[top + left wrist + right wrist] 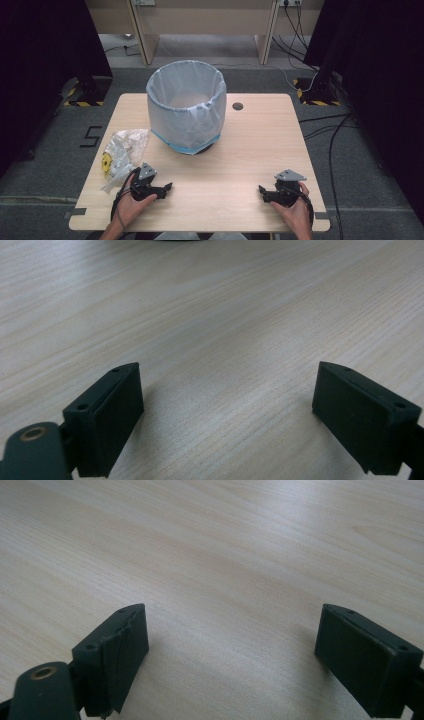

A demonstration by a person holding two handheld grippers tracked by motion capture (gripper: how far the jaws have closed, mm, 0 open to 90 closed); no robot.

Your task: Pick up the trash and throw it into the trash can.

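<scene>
A round bin lined with a pale blue plastic bag (186,104) stands upright at the back middle of the wooden table (240,150). A crumpled clear plastic bag with a yellow patch (120,152) lies near the left edge. My left gripper (169,187) rests low at the front left, just right of that bag, pointing toward the table's middle. In the left gripper view its jaws stand wide apart over bare wood, and the left gripper (227,395) is open and empty. My right gripper (261,190) sits at the front right, pointing left, and the right gripper (232,635) is likewise open and empty.
A small round cable hole (237,106) is in the table right of the bin. Dark curtains flank both sides, cables (325,125) run over the floor at the right, and a desk frame stands behind the table. Bare wood lies between the two grippers.
</scene>
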